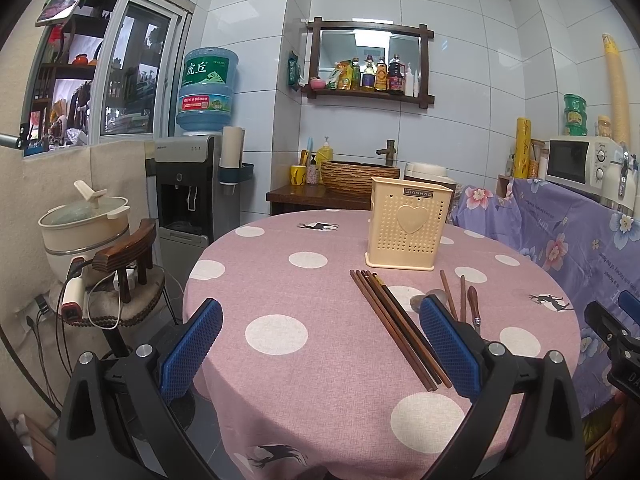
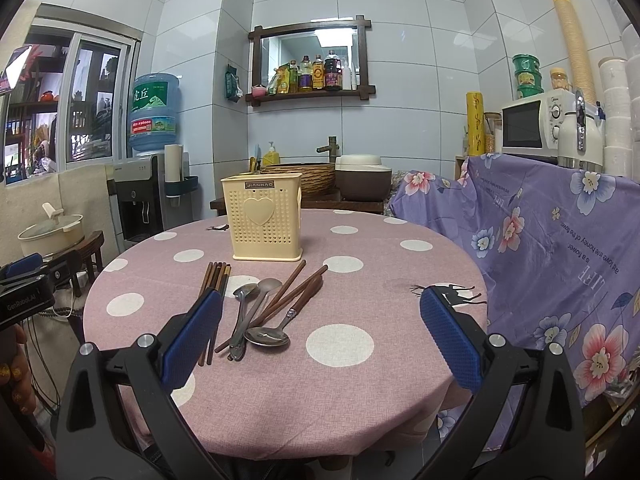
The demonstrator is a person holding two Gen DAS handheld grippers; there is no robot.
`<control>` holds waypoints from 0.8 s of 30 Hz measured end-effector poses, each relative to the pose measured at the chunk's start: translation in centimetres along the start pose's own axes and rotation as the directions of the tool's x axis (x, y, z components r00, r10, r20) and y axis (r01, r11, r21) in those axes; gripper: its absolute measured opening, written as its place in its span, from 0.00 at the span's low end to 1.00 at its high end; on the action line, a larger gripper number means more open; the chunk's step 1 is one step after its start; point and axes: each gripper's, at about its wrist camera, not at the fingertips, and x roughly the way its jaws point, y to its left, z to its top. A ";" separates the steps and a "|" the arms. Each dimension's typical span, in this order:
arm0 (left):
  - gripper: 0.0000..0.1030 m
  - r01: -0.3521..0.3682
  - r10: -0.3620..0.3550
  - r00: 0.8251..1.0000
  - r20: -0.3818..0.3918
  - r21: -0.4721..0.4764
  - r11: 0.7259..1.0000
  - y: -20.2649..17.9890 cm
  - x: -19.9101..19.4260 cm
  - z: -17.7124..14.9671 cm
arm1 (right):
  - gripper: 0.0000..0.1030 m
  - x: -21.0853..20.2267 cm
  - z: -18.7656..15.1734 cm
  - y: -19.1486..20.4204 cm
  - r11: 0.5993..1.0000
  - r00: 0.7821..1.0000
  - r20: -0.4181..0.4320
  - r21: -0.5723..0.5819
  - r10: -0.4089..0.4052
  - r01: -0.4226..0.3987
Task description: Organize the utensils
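Note:
A cream perforated utensil holder (image 1: 408,226) (image 2: 263,218) stands upright toward the back of the round pink dotted table (image 1: 320,380) (image 2: 340,380). In front of it lies a bundle of dark wooden chopsticks (image 1: 394,326) (image 2: 216,280). Beside them is a loose pile of metal spoons (image 2: 267,337) and wooden-handled utensils (image 2: 298,292) (image 1: 473,306). My left gripper (image 1: 322,342) hovers open above the near table edge, left of the chopsticks. My right gripper (image 2: 322,336) is open too, with the spoon pile just inside its left finger (image 2: 192,340). Neither holds anything.
A floral purple cloth (image 2: 560,248) drapes the counter on the right, with a microwave (image 2: 532,124) on it. A water dispenser (image 1: 188,188), a wooden chair (image 1: 128,264) and a pot (image 1: 86,216) stand at the left. A person's hand (image 2: 16,376) holds the other gripper.

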 end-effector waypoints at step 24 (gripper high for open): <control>0.95 -0.001 0.001 1.000 -0.005 -0.001 1.000 0.1 0.1 -0.3 | 0.95 0.3 -0.6 0.6 1.000 1.000 -0.012 -0.003 0.000 0.000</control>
